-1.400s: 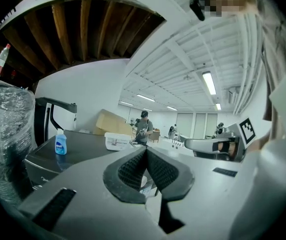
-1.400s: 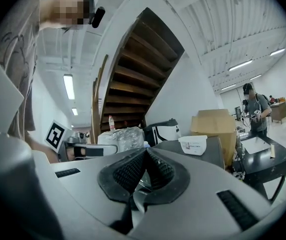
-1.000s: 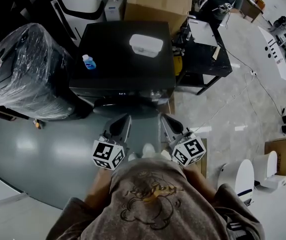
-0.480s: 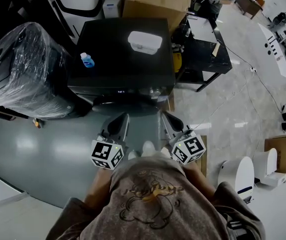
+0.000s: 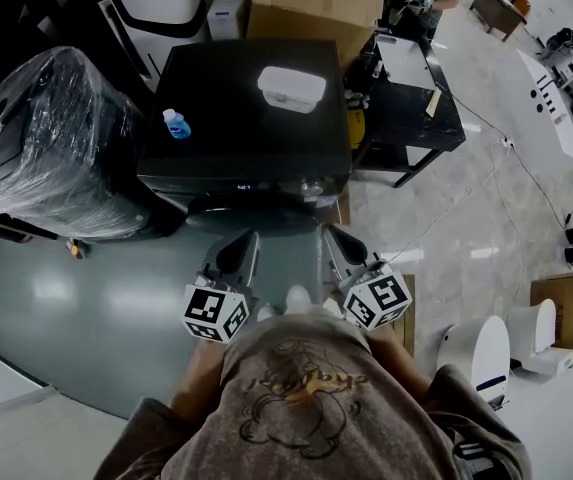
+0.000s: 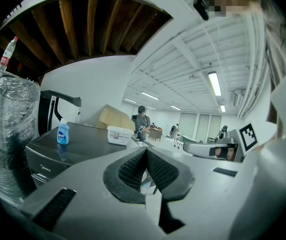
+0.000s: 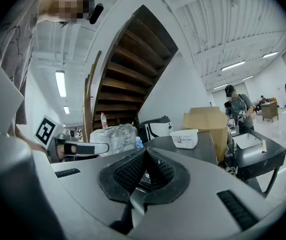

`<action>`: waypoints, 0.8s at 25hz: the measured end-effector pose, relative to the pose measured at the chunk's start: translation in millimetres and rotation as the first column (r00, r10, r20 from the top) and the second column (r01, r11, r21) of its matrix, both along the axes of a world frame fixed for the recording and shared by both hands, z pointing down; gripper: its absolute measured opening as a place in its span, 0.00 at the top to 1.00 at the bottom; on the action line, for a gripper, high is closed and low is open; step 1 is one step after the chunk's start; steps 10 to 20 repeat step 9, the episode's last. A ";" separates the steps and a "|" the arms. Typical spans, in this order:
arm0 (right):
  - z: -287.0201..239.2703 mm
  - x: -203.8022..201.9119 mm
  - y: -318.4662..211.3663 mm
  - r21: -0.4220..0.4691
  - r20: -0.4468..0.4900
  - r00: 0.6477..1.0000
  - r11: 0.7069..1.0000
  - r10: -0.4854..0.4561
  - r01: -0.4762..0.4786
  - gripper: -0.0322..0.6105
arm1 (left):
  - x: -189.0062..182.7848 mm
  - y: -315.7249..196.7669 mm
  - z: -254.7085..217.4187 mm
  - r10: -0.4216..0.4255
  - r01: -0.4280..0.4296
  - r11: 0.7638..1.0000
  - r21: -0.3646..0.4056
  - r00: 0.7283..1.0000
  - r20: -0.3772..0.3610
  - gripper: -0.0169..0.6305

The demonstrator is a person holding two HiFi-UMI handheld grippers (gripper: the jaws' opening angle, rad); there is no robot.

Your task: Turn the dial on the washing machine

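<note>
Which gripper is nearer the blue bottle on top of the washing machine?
Left. In the head view the left gripper is held in front of the washing machine, a little right of the blue bottle. The right gripper is level with it but farther right.

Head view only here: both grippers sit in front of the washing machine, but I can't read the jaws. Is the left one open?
Observer: No. In the left gripper view, the left gripper has its jaws together with nothing between them.
Operator: And the right one?
Observer: The right gripper is shut too, and empty. It points toward the washing machine.
Operator: Anything overhead?
Observer: The underside of a wooden staircase shows above and beyond the machine.
</note>
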State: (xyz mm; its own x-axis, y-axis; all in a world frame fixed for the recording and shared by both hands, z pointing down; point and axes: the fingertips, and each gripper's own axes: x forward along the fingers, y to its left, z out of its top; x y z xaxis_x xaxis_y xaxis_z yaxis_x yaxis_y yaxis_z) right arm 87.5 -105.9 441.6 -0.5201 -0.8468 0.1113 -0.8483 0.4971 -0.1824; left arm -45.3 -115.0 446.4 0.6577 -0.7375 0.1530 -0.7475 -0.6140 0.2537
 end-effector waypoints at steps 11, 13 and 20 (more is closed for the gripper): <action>1.5 -2.2 -2.8 -0.010 0.007 1.000 1.000 -0.002 0.002 0.95 | -2.9 -2.1 -3.8 -0.007 0.007 1.000 -0.001 1.000 -0.001 0.97; 1.5 -2.2 -2.8 -0.010 0.007 1.000 1.000 -0.002 0.002 0.95 | -2.9 -2.1 -3.8 -0.007 0.007 1.000 -0.001 1.000 -0.001 0.97; 1.5 -2.2 -2.8 -0.010 0.007 1.000 1.000 -0.002 0.002 0.95 | -2.9 -2.1 -3.8 -0.007 0.007 1.000 -0.001 1.000 -0.001 0.97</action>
